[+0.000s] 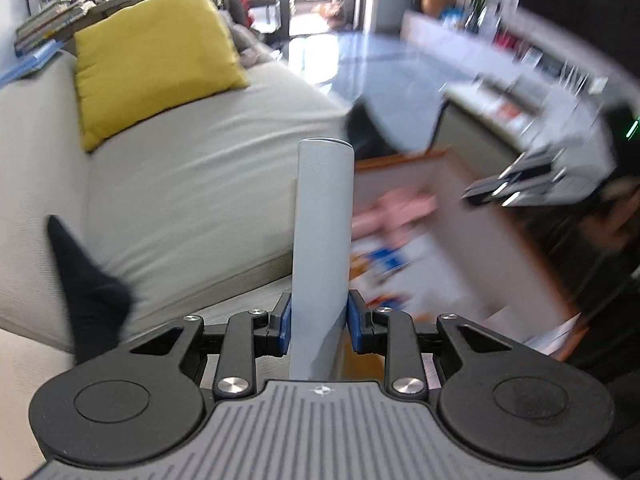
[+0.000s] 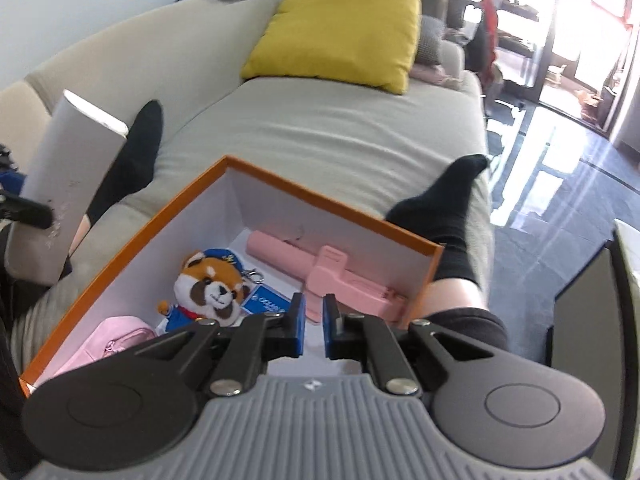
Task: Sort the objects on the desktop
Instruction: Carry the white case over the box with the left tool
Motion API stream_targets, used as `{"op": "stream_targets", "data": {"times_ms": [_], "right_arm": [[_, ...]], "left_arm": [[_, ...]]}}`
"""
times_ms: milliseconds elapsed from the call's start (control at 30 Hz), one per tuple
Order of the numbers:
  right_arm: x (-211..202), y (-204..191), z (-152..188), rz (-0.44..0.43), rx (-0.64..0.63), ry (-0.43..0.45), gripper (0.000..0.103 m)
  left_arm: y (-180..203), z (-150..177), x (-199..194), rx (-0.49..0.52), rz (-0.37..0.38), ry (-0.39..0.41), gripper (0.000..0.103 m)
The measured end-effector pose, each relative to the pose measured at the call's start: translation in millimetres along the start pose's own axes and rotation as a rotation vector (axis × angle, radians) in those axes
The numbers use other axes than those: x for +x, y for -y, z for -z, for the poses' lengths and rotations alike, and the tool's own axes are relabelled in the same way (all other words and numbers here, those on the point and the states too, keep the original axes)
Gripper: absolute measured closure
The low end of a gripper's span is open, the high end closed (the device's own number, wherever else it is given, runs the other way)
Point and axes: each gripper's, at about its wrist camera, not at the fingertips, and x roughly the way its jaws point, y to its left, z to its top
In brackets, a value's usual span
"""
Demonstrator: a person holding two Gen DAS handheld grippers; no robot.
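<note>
Carrying a grey cylindrical tube [image 1: 322,240], clamped low on its length between the blue pads of the left gripper [image 1: 319,324], standing upright above the sofa [image 1: 180,200], beside the orange-rimmed box [image 2: 132,236]. Likely next: swinging over the box and lowering the tube into free floor space, clear of the red panda plush [image 2: 210,286], pink selfie stick [image 2: 320,276] and pink pouch [image 2: 108,344] already inside. Right gripper [image 2: 313,326] nearly closed, empty, hovering over the box. Tube matte, pale grey, scuffed near the base, flat-capped on top.
</note>
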Motion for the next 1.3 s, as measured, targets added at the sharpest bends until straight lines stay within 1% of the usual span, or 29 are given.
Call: {"op": "stream_targets", "data": {"times_ms": [67,133,200,300,367,433,533,667,767,933,1000,1167,1267,1300], "right_arm": [[-6.7,4.6,2.9,0.01,0.022,0.01,0.094],[-9.9,7.9,6.2,0.019,0.04,0.012,0.094],[-11.1,10.4,9.4,0.026,0.052,0.013,0.094],[-10.4,11.3,12.0,0.037,0.05,0.021,0.094],[-7.3,9.6,12.7,0.04,0.037,0.021,0.094],[-3.2,8.8,11.8,0.037,0.026,0.018,0.094],[2.8,11.0,8.8,0.059,0.015,0.021,0.094],[10.9,19.5,5.1,0.041,0.026,0.021,0.094],[19.6,20.3,4.5,0.055,0.009,0.005,0.094],[25.0,19.9,3.4,0.055,-0.004,-0.006,0.094],[26.3,20.8,2.5,0.057,-0.007,-0.007,0.094],[30.1,21.2,0.1,0.064,-0.011,-0.018,0.094],[28.5,21.3,-1.4,0.068,-0.007,-0.012,0.093],[27.3,21.7,-1.7,0.072,-0.005,-0.008,0.093]], "left_arm": [[6.7,-12.8,2.2,-0.037,0.08,0.019,0.072],[16.8,-19.9,9.8,-0.087,0.157,0.019,0.072],[25.3,-26.9,27.2,-0.147,0.235,0.01,0.072],[32.3,-33.6,61.9,-0.229,0.303,-0.009,0.072],[35.1,-35.7,85.5,-0.266,0.331,-0.026,0.072],[38.2,-35.0,108.6,-0.299,0.348,-0.067,0.072],[35.1,-32.7,143.5,-0.364,0.365,-0.135,0.072],[30.3,-24.8,175.8,-0.442,0.383,-0.197,0.072],[34.1,-24.7,196.0,-0.456,0.376,-0.229,0.072],[35.4,-22.7,218.7,-0.466,0.377,-0.284,0.072],[36.8,-21.2,227.5,-0.472,0.393,-0.307,0.072],[36.3,-21.6,232.6,-0.467,0.435,-0.316,0.071],[33.5,-18.5,233.3,-0.482,0.446,-0.353,0.072],[29.7,-15.3,233.8,-0.506,0.454,-0.369,0.072]]}}
